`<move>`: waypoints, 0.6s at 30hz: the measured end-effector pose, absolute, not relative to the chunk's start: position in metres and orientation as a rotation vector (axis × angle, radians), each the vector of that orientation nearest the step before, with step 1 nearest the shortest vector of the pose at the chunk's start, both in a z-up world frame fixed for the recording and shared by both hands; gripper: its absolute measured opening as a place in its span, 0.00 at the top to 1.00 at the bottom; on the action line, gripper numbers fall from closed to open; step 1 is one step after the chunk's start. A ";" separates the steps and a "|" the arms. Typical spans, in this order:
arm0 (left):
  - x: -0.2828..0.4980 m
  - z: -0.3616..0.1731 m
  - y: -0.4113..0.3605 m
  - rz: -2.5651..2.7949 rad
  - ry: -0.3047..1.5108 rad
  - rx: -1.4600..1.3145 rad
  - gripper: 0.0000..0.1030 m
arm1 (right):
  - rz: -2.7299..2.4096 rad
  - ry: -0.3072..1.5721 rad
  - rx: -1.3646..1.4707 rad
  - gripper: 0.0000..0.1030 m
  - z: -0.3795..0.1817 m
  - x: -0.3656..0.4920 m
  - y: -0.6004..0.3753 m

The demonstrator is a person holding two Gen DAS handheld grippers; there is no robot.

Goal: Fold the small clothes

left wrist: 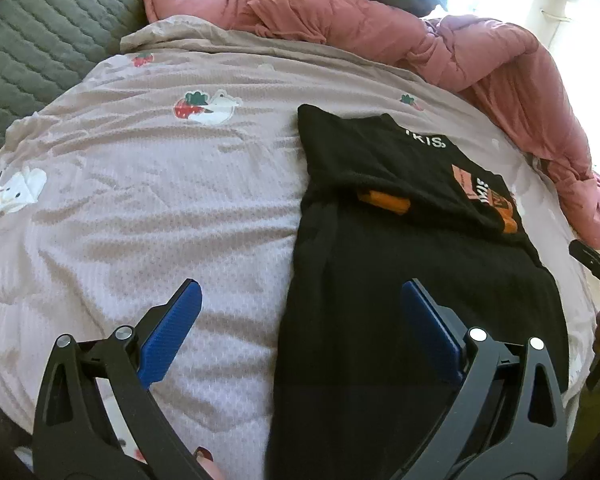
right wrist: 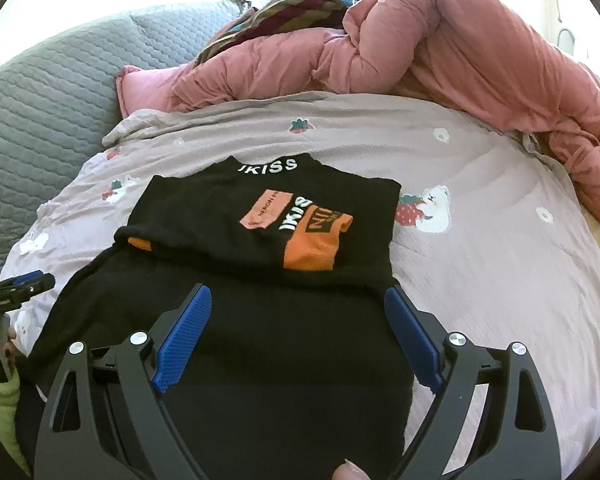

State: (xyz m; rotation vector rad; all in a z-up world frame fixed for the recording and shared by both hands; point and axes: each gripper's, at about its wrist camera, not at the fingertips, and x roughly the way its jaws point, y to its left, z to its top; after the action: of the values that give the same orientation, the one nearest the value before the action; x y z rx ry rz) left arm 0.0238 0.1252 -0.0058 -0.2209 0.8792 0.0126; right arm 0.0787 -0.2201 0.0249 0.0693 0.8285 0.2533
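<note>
While the black top [right wrist: 260, 216] lies flat on the mauve printed sheet [right wrist: 480, 168] with its sleeves (orange-cuffed) already turned in across the chest, the lengthwise folding looks done and a crosswise fold seems next. Both grippers hover over its near half with nothing held: the left gripper [left wrist: 300, 300] gapes wide at the garment's left edge, the right gripper [right wrist: 298, 308] gapes wide over its middle. Each would need to pinch a hem corner. The pink quilt [right wrist: 460, 40] heaped beyond limits room.

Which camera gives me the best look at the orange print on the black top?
Right wrist view: the orange print sits near centre, facing the camera. The left wrist view shows it small, skewed, off to the right.
</note>
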 end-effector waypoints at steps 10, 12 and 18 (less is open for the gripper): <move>-0.005 -0.008 0.118 -0.010 0.915 -0.213 0.09 | 0.264 0.823 0.070 0.15 0.025 0.064 -0.228; -0.011 -0.009 0.116 -0.015 0.921 -0.206 0.09 | 0.267 0.821 0.069 0.15 0.024 0.062 -0.229; -0.023 -0.009 0.115 -0.012 0.916 -0.206 0.22 | 0.275 0.817 0.074 0.15 0.025 0.054 -0.232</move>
State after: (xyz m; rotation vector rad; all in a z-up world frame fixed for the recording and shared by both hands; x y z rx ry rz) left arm -0.0234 0.1149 -0.0093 -0.2055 0.9163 -0.0119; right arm 0.0545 -0.2320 0.0251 0.0741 0.8166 0.2748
